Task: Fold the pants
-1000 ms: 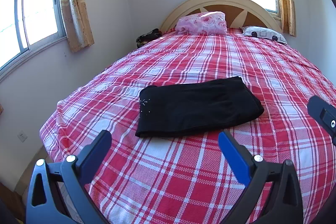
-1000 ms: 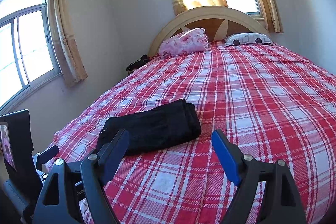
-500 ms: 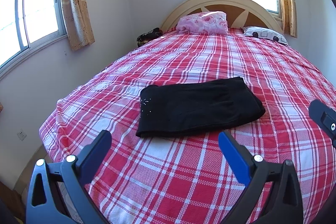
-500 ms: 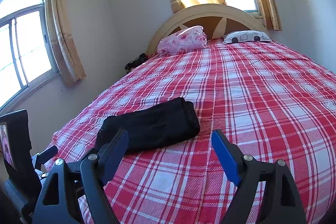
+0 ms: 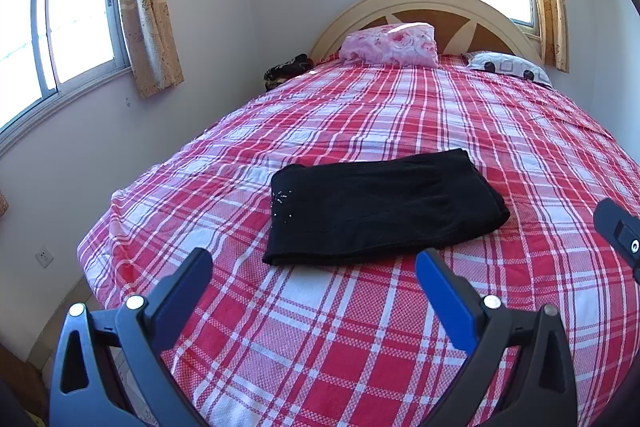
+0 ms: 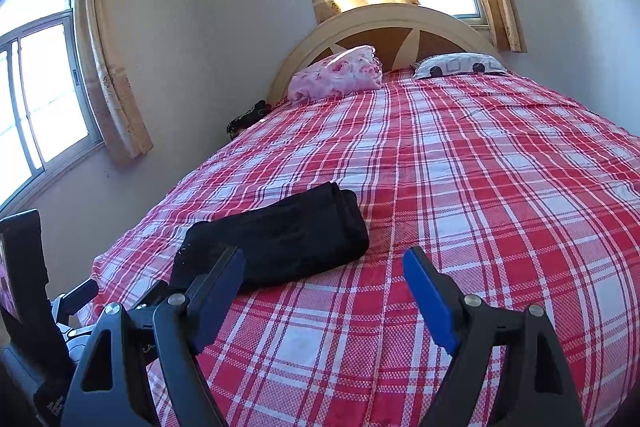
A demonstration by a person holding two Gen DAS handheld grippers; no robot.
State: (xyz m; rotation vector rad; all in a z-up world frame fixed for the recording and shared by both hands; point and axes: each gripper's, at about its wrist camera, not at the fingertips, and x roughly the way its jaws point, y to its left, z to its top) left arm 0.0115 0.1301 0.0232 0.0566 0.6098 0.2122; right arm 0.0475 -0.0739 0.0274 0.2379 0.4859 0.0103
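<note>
Pants [image 5: 380, 207] at mid-frame in left view, lower left of centre in right view [image 6: 280, 235]; black, already folded to a compact rectangle, lying flat on the plaid bedspread [image 5: 400, 327]. Small pale studs near the left edge of the bundle. Layered fold edges visible at the right end in right view.

Left gripper [image 5: 314, 277] at bottom of frame, jaws wide, holding nothing, short of the near edge of the pants. Right gripper [image 6: 324, 273] likewise wide and empty; left finger [image 6: 218, 283] overlaps the near edge of the bundle in the picture, contact not discernible.

Judged: folding done or nearly so; step in hand is release and pull-back, or a last tidy.

To do it well:
- Keep both jaws wide while clear of cloth; avoid snagging the top layer.
- Withdraw low and straight toward the bottom of frame, no sideways drag.
- If another fold is wanted: pinch both near corners through all layers, lift together, lay over evenly.
- Check edges aligned at the right end before leaving.

Pillows [image 5: 390, 43] at upper centre, well apart, irrelevant.
</note>
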